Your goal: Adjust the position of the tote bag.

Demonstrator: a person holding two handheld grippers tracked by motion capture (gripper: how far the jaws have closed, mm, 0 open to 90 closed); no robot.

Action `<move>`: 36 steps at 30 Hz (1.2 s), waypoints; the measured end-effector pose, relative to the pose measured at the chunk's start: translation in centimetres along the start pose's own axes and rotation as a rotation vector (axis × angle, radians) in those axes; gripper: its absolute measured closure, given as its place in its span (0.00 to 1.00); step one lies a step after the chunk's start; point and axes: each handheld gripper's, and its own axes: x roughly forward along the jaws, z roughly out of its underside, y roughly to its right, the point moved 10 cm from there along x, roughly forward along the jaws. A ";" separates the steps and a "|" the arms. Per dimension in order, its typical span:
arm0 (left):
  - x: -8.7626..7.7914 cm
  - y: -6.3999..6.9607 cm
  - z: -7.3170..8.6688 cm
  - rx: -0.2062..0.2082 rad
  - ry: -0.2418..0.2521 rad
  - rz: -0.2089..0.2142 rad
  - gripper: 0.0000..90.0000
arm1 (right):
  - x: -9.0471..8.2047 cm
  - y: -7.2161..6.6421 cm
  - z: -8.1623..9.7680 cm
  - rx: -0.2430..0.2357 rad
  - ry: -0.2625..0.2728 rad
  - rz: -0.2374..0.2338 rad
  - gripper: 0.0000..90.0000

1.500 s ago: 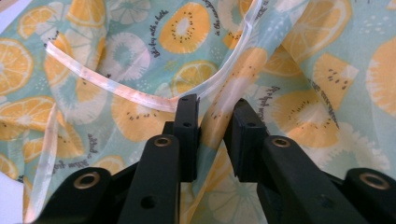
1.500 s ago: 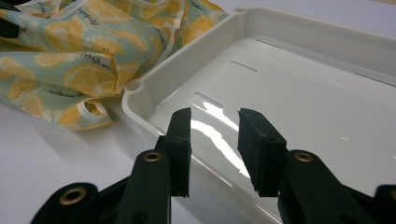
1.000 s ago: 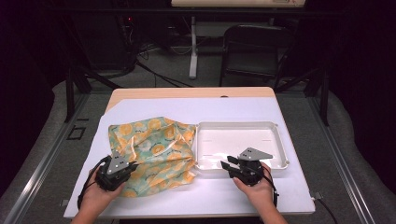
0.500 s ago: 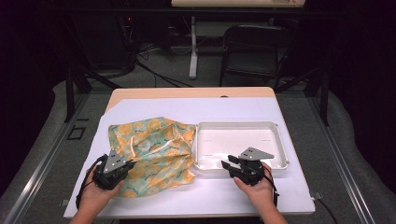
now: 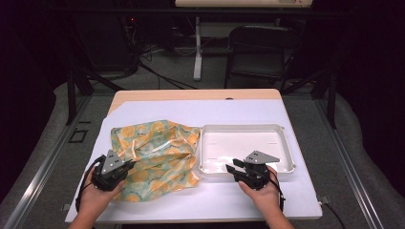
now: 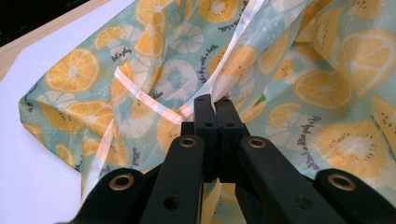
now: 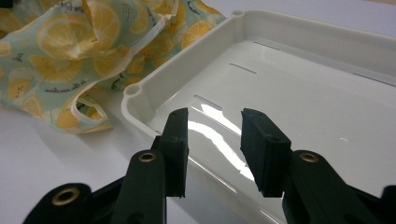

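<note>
Closing my left claw (image 6: 212,105) pinched the bag (image 5: 157,152) by its white trim | right claw (image 7: 215,135) waited half-open, empty, over tray (image 5: 286,148) | lift could follow

Changes since a second ago:
- Your left claw (image 6: 212,103): jaws closed the last bit, now clamped on the pale trim of the citrus-print cloth bag (image 5: 157,155).
- Bag: near edge drawn in and lifted into folds at that claw.
- Your right claw (image 7: 215,123): jaws slightly wider, nothing between them.
</note>
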 end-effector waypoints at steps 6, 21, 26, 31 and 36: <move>-0.2 -0.3 -0.1 -0.010 0.005 -0.013 1.00 | 0.0 0.0 0.0 0.000 0.002 0.000 0.69; -0.5 -2.7 -4.0 -0.035 0.058 -0.089 1.00 | 0.4 -0.5 0.0 -0.006 0.001 -0.007 0.68; -0.5 -3.8 -5.6 -0.056 0.082 -0.118 1.00 | 0.3 -0.4 -0.2 -0.004 0.012 -0.005 0.68; -0.3 -4.8 -6.9 -0.081 0.090 -0.148 1.00 | 0.2 -0.4 -0.4 0.007 0.024 -0.004 0.68; 0.0 -5.3 -8.2 -0.110 0.099 -0.137 1.00 | 0.2 -0.4 -0.4 0.013 0.024 -0.004 0.68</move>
